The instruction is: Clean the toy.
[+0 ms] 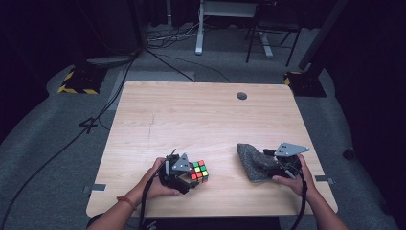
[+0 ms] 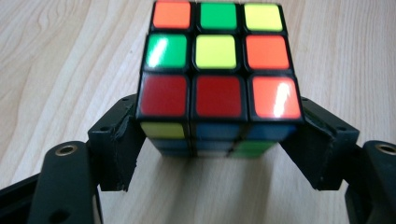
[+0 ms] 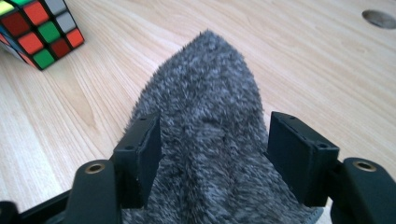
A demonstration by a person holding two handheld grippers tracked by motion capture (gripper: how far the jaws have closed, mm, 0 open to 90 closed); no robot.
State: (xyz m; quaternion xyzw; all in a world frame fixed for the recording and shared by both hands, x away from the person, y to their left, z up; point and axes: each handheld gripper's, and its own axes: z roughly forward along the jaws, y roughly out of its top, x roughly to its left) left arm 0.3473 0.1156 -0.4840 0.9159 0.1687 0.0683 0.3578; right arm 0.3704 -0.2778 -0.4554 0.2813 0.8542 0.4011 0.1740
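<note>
- Left gripper, near left of the table: held in the person's left hand; the jaws flank the puzzle cube, which rests on the table, with slight gaps at both sides, so they are released.
- Puzzle cube: top face shows red, green, yellow and orange stickers.
- Grey furry cloth, near right of the table, well apart from the cube.
- Right gripper: jaws straddle the cloth, spread wide, not pinching it.
- Round hole in the table's far side.

Scrambled cube (upright), grey fur cloth
</note>
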